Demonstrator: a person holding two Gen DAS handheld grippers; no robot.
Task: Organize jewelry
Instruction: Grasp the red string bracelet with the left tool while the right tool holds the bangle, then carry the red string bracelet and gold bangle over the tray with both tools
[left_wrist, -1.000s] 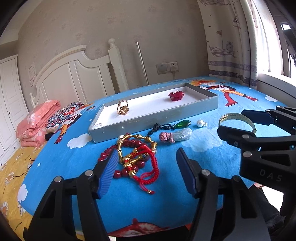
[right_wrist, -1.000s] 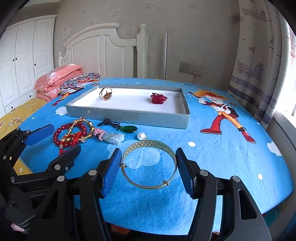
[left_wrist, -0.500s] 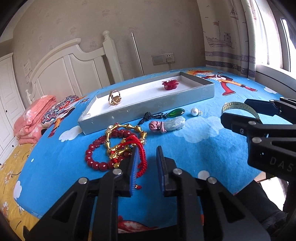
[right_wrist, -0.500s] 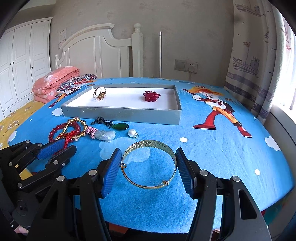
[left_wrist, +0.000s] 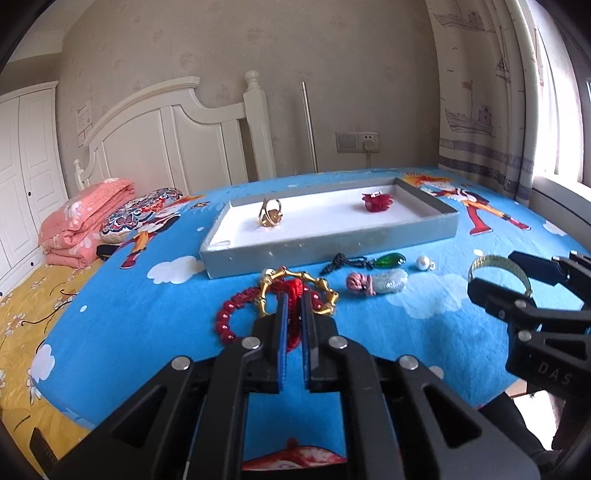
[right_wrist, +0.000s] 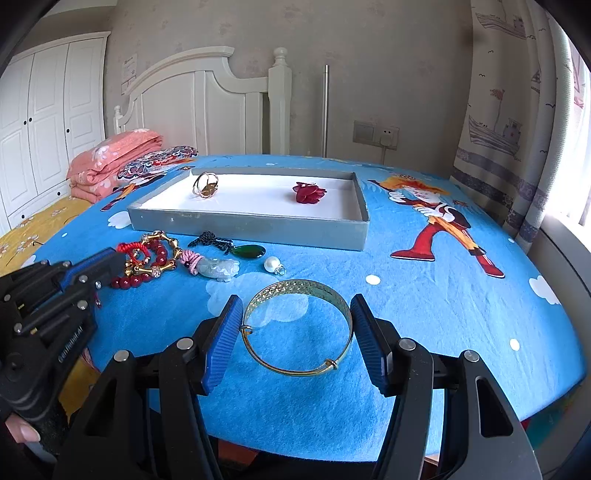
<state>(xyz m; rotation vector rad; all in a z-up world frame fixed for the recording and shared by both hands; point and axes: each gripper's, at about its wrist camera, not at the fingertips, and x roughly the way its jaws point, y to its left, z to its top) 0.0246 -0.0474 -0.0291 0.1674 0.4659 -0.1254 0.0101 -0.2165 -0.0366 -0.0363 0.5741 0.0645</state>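
My left gripper is shut on a red cord bracelet, which lies tangled with a gold link bracelet and a red bead bracelet on the blue cloth. My right gripper is open, its jaws either side of a gold bangle lying flat on the cloth, also visible in the left wrist view. The grey tray behind holds a gold ring and a red flower piece.
Between the tray and the grippers lie a green pendant on black cord, a pale jade charm with pink knot and a pearl. The table edge is close to me. A bed with a white headboard stands at the left.
My left gripper has closed from wide open onto the red cord bracelet. The right gripper stays open around the bangle.
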